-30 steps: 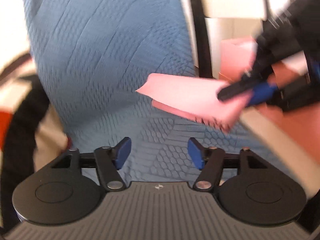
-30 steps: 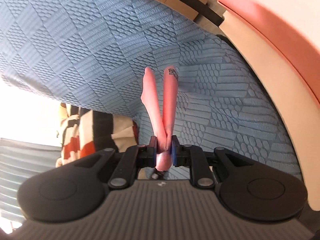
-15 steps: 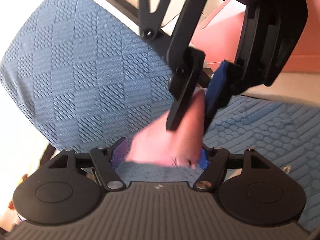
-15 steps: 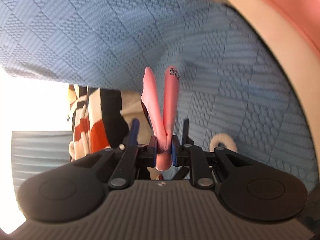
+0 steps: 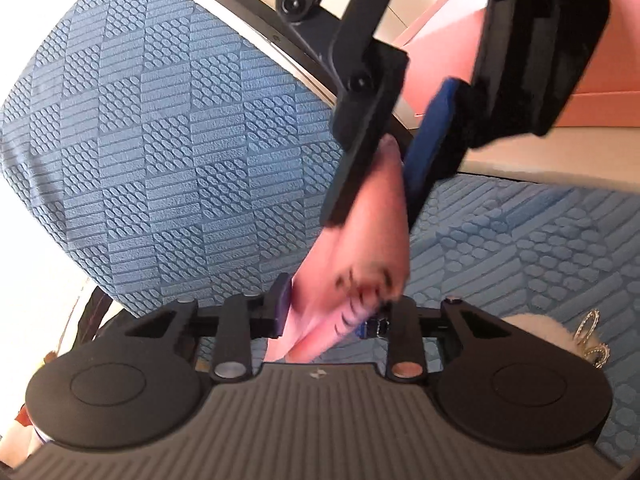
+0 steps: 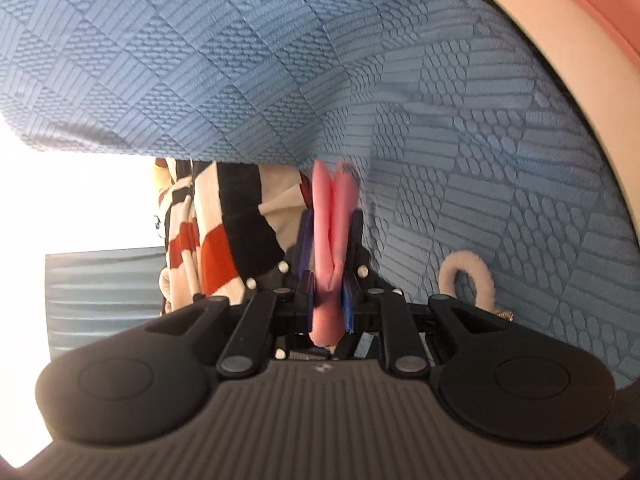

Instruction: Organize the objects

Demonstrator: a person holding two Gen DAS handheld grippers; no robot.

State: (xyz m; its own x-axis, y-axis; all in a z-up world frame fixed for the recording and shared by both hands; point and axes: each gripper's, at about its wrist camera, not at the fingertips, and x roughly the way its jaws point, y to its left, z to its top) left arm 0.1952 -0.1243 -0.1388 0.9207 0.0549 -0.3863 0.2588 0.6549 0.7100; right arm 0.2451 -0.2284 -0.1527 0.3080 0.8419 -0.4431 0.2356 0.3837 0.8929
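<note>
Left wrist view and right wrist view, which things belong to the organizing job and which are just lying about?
In the job:
- folded pink cloth
- right tool, clamped on it
- left tool, closing, cloth between its fingers

Lying about:
- blue textured chair
- fluffy white item on the seat
- striped fabric beyond the chair

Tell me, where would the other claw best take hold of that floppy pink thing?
On its free lower end, opposite the right gripper, which is clamped on the pink folded item. That end hangs loose and flat, so pads pinching its two faces suit it. The left gripper is there now, jaws closing with that end between them.
</note>
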